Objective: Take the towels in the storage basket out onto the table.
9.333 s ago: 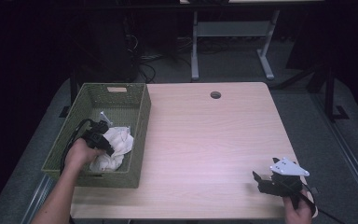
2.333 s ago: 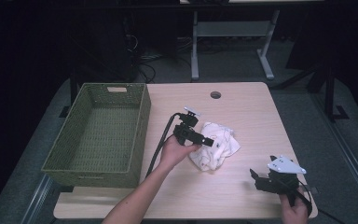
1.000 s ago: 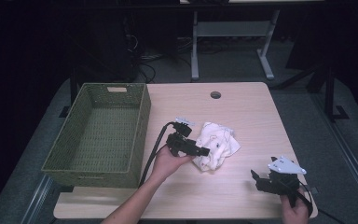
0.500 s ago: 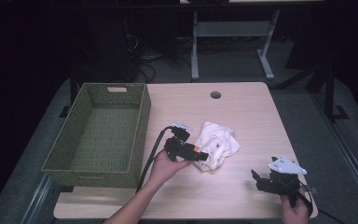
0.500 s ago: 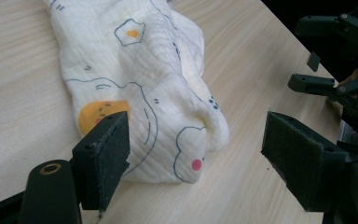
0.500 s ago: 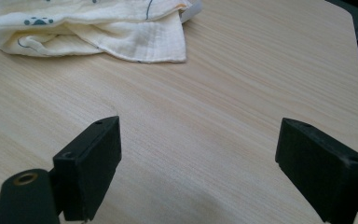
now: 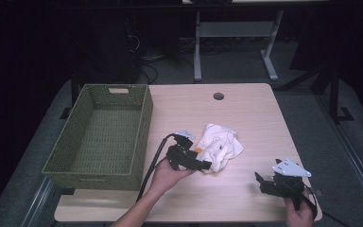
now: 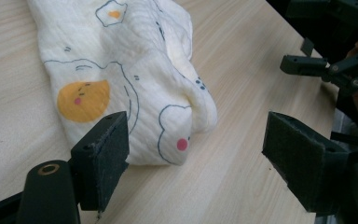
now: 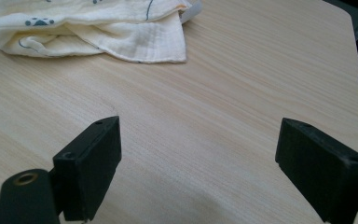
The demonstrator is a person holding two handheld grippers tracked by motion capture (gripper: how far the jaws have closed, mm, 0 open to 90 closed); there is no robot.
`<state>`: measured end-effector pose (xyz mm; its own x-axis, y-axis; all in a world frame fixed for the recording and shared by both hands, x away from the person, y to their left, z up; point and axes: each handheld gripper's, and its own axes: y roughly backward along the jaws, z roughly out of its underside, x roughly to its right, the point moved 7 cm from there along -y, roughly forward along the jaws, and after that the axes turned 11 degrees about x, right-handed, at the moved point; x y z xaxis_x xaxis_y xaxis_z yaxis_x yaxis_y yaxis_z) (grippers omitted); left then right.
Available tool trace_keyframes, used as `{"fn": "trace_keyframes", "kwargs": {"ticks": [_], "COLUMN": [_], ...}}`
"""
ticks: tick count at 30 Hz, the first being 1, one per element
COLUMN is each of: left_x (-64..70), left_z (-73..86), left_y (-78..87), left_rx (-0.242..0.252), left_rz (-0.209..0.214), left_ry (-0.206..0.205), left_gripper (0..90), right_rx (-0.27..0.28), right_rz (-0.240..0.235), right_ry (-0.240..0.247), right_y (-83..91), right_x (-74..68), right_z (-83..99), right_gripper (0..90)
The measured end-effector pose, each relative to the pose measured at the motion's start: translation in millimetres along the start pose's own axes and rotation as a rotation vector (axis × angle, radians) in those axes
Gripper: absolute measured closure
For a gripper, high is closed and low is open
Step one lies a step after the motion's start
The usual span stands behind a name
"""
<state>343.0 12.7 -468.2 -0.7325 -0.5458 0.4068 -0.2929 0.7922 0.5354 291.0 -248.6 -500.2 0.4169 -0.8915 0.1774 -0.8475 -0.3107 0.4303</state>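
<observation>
A light wooden table (image 7: 246,113) stands on grey floor (image 7: 312,123) in a dark room.

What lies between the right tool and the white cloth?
Only bare tabletop: the right gripper view shows plain wood from the right tool up to the cloth.

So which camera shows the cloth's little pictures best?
The left gripper view: the cloth is close, its egg drawings clear. The high view shows the whole crumpled cloth, small. The right gripper view catches its edge.

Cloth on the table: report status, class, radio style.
Left gripper open at the printed cloth, right gripper open, apart. Cloth crumpled on table, outside green basket. Nothing in the way.
</observation>
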Motion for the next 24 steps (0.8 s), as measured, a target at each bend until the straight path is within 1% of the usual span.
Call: {"fn": "trace_keyframes", "kwargs": {"ticks": [1,3,6,8,10,11,12,15,17,19,20,21,24], "left_x": [0.8,1.5,5.7,6.5,7.4,7.9,7.6,8.6,9.4,11.3,12.3,12.6,14.5], "left_z": [1.0,3.1,6.9,9.5,12.6,14.2,16.0,20.1,22.6,25.4,26.6,28.3,31.8], "left_y": [0.5,1.5,3.3,4.1,5.2,5.8,6.8,8.2,9.7,11.3,11.8,12.8,15.8], "left_rx": [0.000,-0.002,0.005,-0.002,-0.002,-0.006,-0.009,-0.004,-0.006,-0.004,-0.002,-0.008,0.001], "left_rz": [0.003,0.005,0.037,0.031,0.045,0.042,0.036,0.041,0.044,0.061,0.061,0.056,0.070], "left_ry": [0.003,-0.004,0.019,0.005,0.010,0.010,0.001,0.008,0.002,0.013,0.012,0.002,0.006], "left_gripper": [22.1,22.1,22.1,22.1,22.2,22.2,22.1,22.2,22.2,22.2,22.2,22.2,22.3], "right_rx": [0.000,0.000,0.006,0.008,0.008,0.008,0.007,0.006,0.006,0.007,0.007,0.006,0.006], "right_rz": [0.001,0.001,0.001,0.001,0.001,0.001,0.001,0.002,0.002,0.002,0.002,0.002,0.001], "right_ry": [-0.001,-0.001,0.000,0.000,0.000,0.001,0.000,0.001,0.001,0.001,0.001,0.002,0.002], "right_y": [0.1,0.1,0.6,0.9,0.9,0.9,0.9,0.8,0.9,1.0,1.1,1.1,1.1], "right_x": [0.0,0.0,0.1,0.2,0.2,0.2,0.0,-0.1,-0.1,0.0,0.1,0.1,-0.3], "right_z": [0.0,0.0,-0.6,-0.8,-0.8,-0.8,-0.7,-0.7,-0.6,-0.6,-0.6,-0.5,-0.5], "right_gripper": [13.9,13.9,13.9,13.9,13.9,13.9,13.9,13.9,13.9,13.9,13.9,13.9,13.9]}}
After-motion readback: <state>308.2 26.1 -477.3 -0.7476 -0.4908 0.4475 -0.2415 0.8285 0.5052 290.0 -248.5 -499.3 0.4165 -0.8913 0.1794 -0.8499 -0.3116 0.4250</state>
